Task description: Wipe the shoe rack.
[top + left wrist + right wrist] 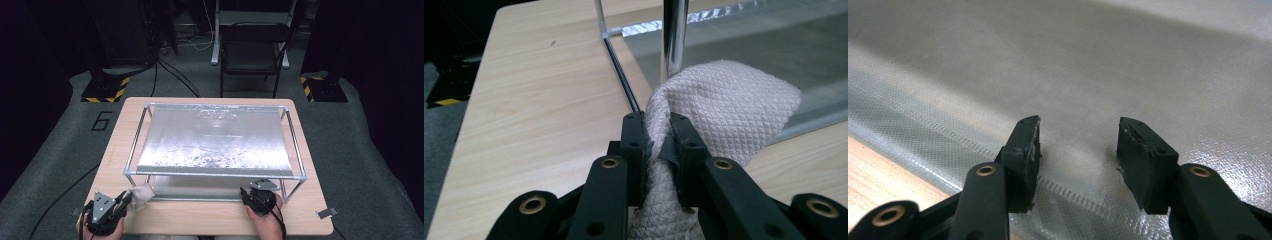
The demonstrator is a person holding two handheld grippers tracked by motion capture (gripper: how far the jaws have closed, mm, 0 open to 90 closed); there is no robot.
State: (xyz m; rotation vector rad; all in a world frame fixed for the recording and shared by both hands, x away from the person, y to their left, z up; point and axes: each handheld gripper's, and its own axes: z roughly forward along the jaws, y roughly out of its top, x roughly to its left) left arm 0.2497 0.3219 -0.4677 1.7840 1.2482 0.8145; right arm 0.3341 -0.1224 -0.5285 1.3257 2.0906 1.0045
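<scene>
Two tools worked: my left tool (656, 140) pinched the cloth (729, 110) at seven o'clock, my right tool (1078, 150) gaped empty, and the frame post (674, 35) could have snagged that cloth.

Light wood table (200, 217) w/ metal-frame rack (215, 172) on it, silver sheet (200, 187) flat underneath.
</scene>
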